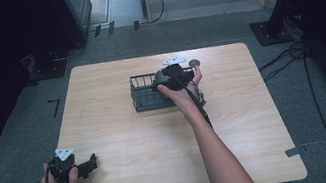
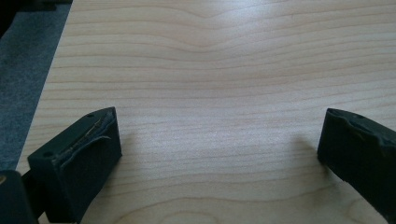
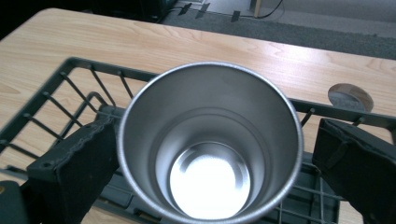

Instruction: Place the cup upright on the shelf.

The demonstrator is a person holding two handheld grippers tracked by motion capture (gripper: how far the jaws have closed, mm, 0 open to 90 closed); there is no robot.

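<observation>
Steel cup [image 3: 209, 144] stood upright inside wire basket [image 3: 70, 93], between right gripper [image 3: 210, 163] jaws, spread wide, left pad seemingly near or brushing the rim. Left gripper [image 2: 219, 154] parked well away from basket, jaws spread, nothing held. Risk judged: careless withdrawal could clip rim, tip cup against basket wall.

One steel cup [image 3: 210, 144], one wire basket [image 1: 144, 95], one table [image 1: 122, 129], two tools.

My right gripper [image 1: 168, 78] hangs over the table's [image 1: 122, 129] far middle, arm outstretched, jaws spread wide (pads pressing nothing). My left gripper [image 1: 88, 166] rests at the table's near-left corner, jaws wide apart.
</observation>
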